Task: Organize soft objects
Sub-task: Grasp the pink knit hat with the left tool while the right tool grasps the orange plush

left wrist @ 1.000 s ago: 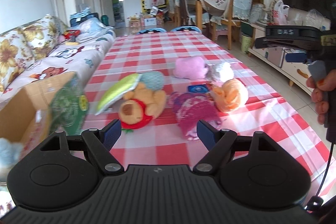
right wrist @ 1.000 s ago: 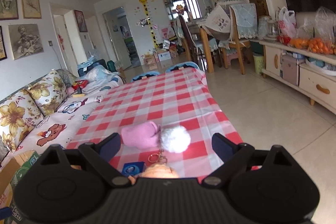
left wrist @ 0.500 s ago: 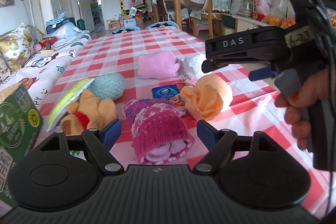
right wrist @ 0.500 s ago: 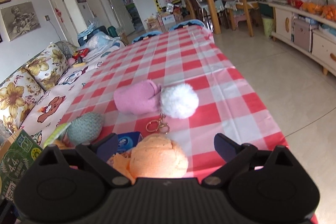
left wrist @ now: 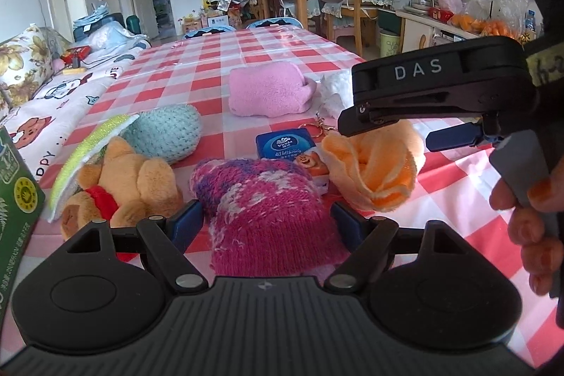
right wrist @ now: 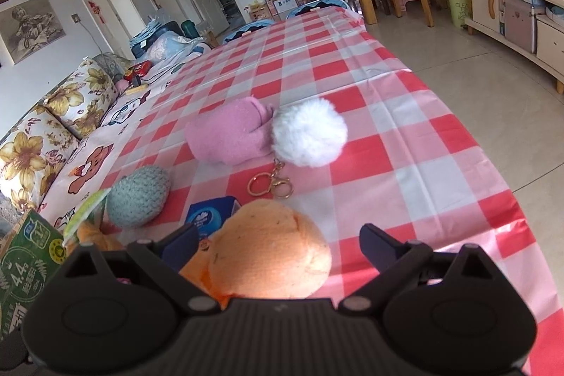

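Knitwear first: a pink-and-purple knitted hat (left wrist: 268, 214) lies on the checked tablecloth (left wrist: 211, 59) right between the spread fingers of the left gripper (left wrist: 268, 222), neither finger pressing it yet as far as can be seen. Just to its right sits a rolled orange cloth (right wrist: 271, 256), which in the right wrist view lies between the wide-open fingers of the right gripper (right wrist: 280, 244), with a clear gap on its right side. Both tools therefore look poised for a grasp, each over its own soft item.

Around these lie a teddy bear (left wrist: 120, 189) with a red collar, a teal knitted ball (left wrist: 164, 133) touching a yellow-green cloth (left wrist: 88, 154), a small blue tissue pack (left wrist: 290, 150) tucked between hat and orange cloth, a folded pink towel (left wrist: 266, 90) and a white pompom (right wrist: 308, 131) with a key ring (right wrist: 269, 187). A green carton (right wrist: 30, 256) stands at the left edge; a hand (left wrist: 528, 217) grips the right tool's handle.

Judged from this, the picking step is in hand. Next, each pair of fingers needs to close squarely on its bundle without catching the tissue pack, then lift and carry, probably toward the carton side.
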`<action>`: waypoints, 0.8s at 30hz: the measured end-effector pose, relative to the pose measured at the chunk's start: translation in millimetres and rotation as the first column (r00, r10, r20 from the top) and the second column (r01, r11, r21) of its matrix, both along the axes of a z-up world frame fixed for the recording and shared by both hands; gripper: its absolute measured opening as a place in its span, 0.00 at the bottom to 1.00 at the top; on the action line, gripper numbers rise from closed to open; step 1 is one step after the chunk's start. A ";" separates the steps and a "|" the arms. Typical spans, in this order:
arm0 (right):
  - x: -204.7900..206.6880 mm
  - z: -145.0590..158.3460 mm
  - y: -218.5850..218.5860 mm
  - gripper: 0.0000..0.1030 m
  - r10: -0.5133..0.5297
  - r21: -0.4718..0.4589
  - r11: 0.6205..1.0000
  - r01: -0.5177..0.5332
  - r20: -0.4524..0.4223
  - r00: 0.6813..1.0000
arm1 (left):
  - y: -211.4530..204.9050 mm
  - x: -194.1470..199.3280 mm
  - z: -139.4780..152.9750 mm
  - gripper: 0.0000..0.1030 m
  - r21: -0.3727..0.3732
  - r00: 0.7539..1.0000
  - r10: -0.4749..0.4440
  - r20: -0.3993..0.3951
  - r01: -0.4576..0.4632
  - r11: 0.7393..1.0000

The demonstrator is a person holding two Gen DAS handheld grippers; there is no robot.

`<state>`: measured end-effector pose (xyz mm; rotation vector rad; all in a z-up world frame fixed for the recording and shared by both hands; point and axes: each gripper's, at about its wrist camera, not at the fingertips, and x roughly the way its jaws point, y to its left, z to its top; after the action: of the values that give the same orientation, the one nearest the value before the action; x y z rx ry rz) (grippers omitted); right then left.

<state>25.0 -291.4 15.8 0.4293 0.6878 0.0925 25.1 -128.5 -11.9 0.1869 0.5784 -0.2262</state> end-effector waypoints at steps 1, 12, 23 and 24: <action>0.4 0.1 1.7 0.95 0.002 -0.005 1.000 -0.002 0.000 1.000 | -0.2 1.1 -0.5 0.96 -0.001 1.000 0.002 0.001 -0.002 1.000; 5.7 -5.4 8.9 0.83 0.028 -0.021 0.999 -0.029 -0.019 0.999 | 2.9 5.2 -0.6 0.88 -0.016 1.000 0.011 -0.012 -0.011 1.000; 6.1 -7.1 8.3 0.65 0.026 -0.002 1.000 -0.026 -0.033 0.999 | 5.6 3.2 1.0 0.82 -0.036 1.000 0.016 -0.020 -0.017 0.999; 5.9 -6.7 8.2 0.64 0.025 -0.002 1.000 -0.025 -0.032 0.999 | 5.8 2.4 0.9 0.81 -0.035 1.000 0.016 -0.019 -0.017 0.999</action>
<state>30.9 -283.2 9.1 0.4210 0.7251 0.1092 27.5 -122.7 -10.9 0.1465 0.5945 -0.2223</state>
